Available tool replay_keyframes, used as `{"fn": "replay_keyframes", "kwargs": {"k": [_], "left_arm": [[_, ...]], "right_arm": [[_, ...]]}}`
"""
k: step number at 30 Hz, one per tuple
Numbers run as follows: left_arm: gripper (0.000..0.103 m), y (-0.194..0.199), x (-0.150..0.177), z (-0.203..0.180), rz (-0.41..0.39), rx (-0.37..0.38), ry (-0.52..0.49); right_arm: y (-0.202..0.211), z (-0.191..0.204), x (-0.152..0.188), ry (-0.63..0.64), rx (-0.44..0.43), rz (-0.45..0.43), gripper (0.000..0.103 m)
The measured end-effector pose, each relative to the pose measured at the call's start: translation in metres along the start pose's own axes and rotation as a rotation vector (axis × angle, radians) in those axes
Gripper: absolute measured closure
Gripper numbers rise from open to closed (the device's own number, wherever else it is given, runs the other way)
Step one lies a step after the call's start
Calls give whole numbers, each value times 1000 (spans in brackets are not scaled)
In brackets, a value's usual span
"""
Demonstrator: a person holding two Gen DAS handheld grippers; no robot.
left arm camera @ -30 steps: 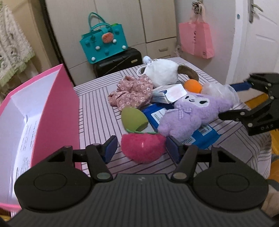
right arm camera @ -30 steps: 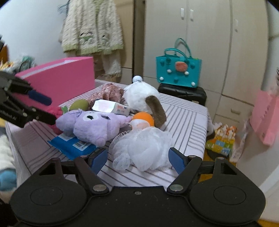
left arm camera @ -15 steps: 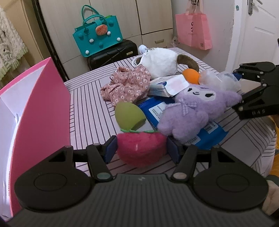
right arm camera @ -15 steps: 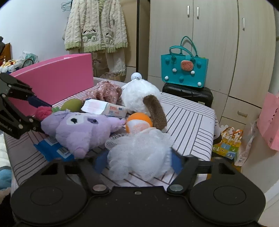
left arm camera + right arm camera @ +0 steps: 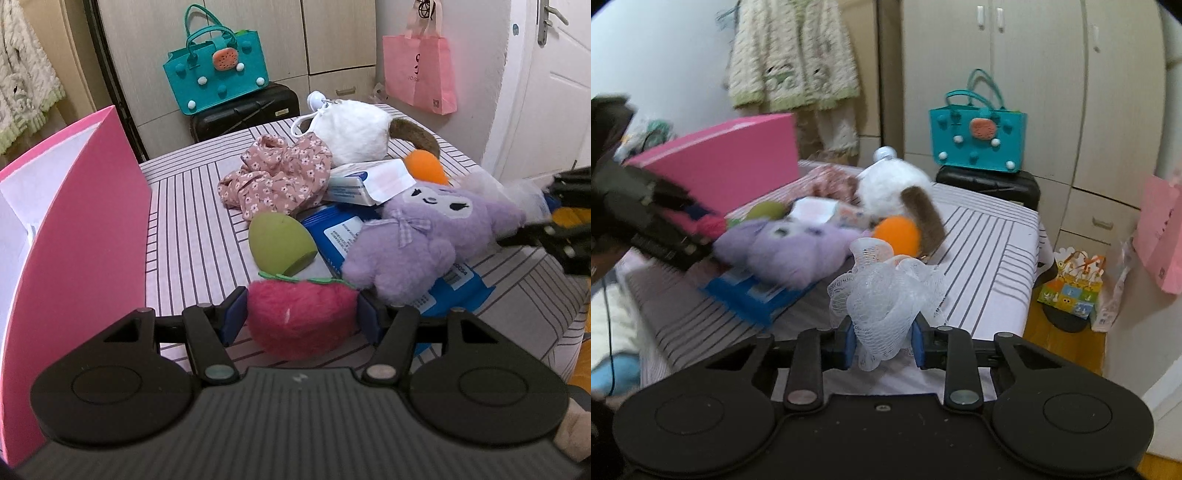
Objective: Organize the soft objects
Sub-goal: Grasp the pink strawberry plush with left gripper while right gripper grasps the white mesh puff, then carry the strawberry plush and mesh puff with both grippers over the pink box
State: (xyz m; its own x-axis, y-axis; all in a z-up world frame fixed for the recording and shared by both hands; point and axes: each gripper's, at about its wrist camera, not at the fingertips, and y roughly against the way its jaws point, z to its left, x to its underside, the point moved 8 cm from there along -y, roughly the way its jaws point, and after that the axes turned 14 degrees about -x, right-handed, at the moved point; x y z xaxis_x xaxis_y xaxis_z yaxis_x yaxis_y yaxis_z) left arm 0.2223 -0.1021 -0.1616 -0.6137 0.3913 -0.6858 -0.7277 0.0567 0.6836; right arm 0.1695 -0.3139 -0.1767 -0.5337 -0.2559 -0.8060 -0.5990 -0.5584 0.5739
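While both soft things are pinched at once, each grip has its own weak point. The left tongs (image 5: 302, 317) are closed onto the fuzzy pink strawberry plush (image 5: 301, 318), which sits at the near edge of the striped table (image 5: 192, 236), its blue pads pressing the fur on either side. The right tongs (image 5: 882, 341) are squeezed narrow on the white mesh bath pouf (image 5: 886, 291), held just above the table's near edge; only a thin tuft lies between the pads, so the netting could slide out.

Touching the strawberry's right side is the lilac bunny plush (image 5: 424, 243), which lies on a blue plastic packet (image 5: 458, 280); a lift could snag its fur and drag both off the edge. Just behind sits an olive-green egg-shaped sponge (image 5: 279, 242). The open pink cardboard box (image 5: 85, 236) stands at the left edge, and a careless swing could knock its wall.
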Motion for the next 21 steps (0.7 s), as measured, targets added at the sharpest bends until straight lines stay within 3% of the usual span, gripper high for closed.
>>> {"fn": "replay_keyframes", "kwargs": {"k": [2,5,7,11,13,15,18,21], "left_arm": [[42,-1,0,0,-3,-1,6],[42,-4,1,1,2,1,26],[46,-4,1,1,1,0,33],[50,-4,2,0,-6,0,38],[53,-4,2,0,-12,0,43],[53,-3,1,0,-9,3,50],[53,4,-1,2,-13,17,60],[53,13,-3,4,-29,18,65]], "right_arm": [[2,4,2,21,12,23,69],[3,7,1,49,15,25,53],[2,7,-1,66,41,13,24],[-3,5,-6,75,53,-18,21],[-6,1,-8,60,53,-29,28],[-11,-4,-7,39,40,-22,50],[-10,-9,-9,1,23,-19,71],[-3,-13,-15,-63,2,-24,77]]}}
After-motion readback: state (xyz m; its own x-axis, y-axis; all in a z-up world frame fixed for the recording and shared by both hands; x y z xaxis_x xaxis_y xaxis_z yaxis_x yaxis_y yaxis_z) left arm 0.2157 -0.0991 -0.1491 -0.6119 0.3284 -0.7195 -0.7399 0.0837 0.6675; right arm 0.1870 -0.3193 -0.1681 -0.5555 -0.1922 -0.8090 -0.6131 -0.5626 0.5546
